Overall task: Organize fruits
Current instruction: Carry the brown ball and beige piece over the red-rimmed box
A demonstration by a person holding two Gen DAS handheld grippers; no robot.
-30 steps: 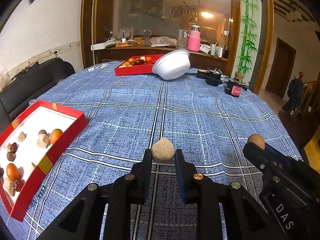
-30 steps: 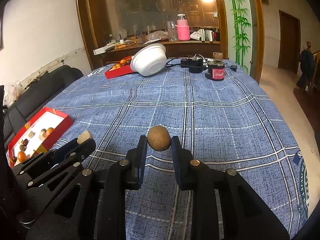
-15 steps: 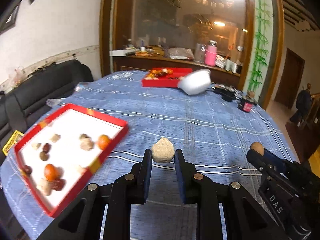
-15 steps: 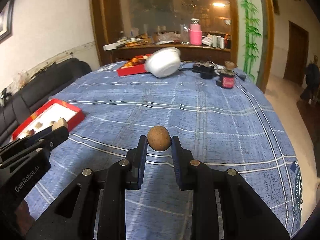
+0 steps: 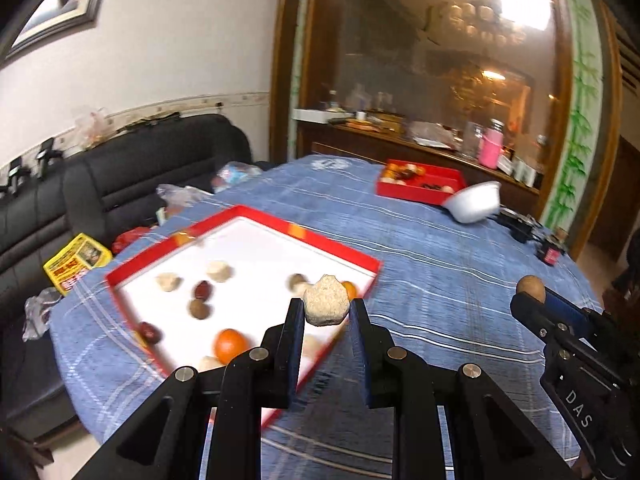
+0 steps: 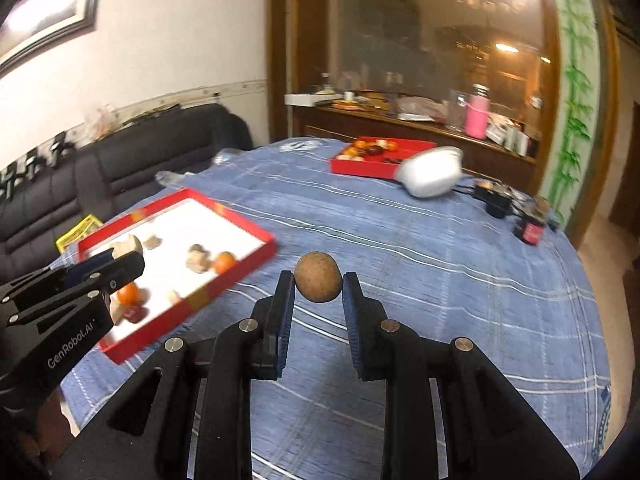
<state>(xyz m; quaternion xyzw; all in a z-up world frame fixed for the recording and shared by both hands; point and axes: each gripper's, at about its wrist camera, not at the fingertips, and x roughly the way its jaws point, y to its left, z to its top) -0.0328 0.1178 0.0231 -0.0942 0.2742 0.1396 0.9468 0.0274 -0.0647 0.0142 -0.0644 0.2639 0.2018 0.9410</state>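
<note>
My left gripper (image 5: pixel 325 308) is shut on a pale lumpy fruit (image 5: pixel 325 305) and holds it above the near right edge of a red tray with a white floor (image 5: pixel 256 240). Several fruits lie in that tray, among them an orange (image 5: pixel 230 345) and dark red ones (image 5: pixel 202 290). My right gripper (image 6: pixel 318 282) is shut on a round brown fruit (image 6: pixel 318 282), in the air over the blue tablecloth, right of the tray (image 6: pixel 224 292). The left gripper (image 6: pixel 120 268) also shows at the left of the right wrist view, over the tray.
A second red tray with fruits (image 5: pixel 420 182) and a tipped white bowl (image 5: pixel 474 202) stand at the table's far side, with black devices (image 6: pixel 496 200) to the right. A black sofa (image 5: pixel 120 184) with a yellow packet (image 5: pixel 78 262) lies left of the table.
Both grippers have swung left toward the near red tray, each still holding its fruit. The left gripper now hangs over the tray's edge.
</note>
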